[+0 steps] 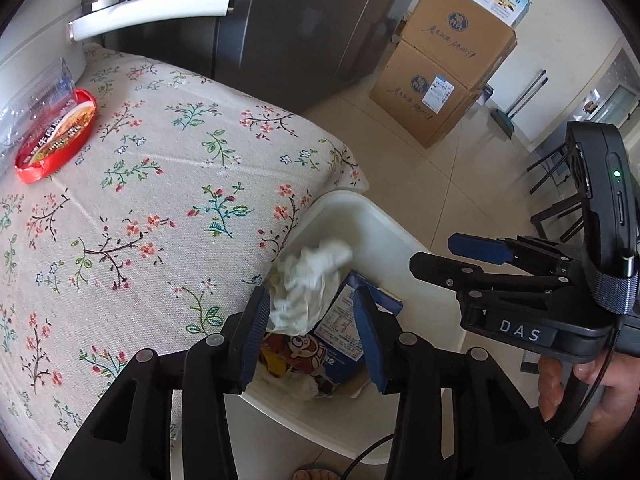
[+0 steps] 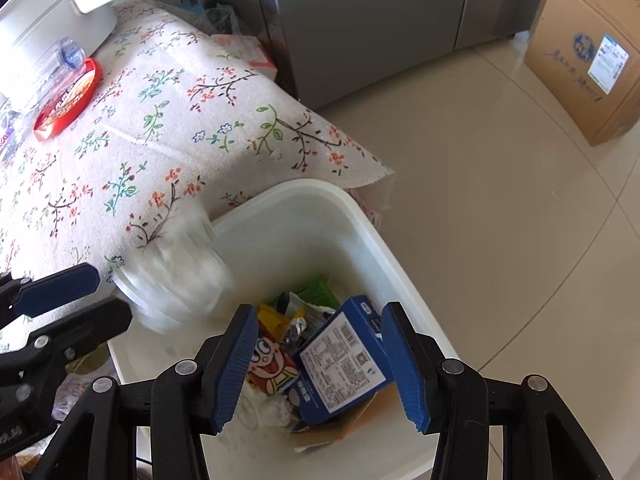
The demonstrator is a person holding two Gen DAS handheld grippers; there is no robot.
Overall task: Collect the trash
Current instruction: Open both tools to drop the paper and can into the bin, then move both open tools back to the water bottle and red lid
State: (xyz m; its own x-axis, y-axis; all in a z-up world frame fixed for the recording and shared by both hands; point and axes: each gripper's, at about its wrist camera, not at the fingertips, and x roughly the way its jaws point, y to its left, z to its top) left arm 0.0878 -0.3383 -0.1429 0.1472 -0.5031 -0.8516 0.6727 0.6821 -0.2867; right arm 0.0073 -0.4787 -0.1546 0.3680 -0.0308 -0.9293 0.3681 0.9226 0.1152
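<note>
A white trash bin stands on the floor beside the table. A crumpled white tissue is in the air between my open left gripper and the bin, blurred in the right wrist view. In the bin lie a blue carton, a red cartoon wrapper and other wrappers. My right gripper is open and empty above the bin; it also shows in the left wrist view. A red noodle lid and a clear plastic bottle lie on the table.
The table has a floral cloth. A white pot with a long handle stands at its far end. A grey fridge and stacked cardboard boxes stand on the tiled floor.
</note>
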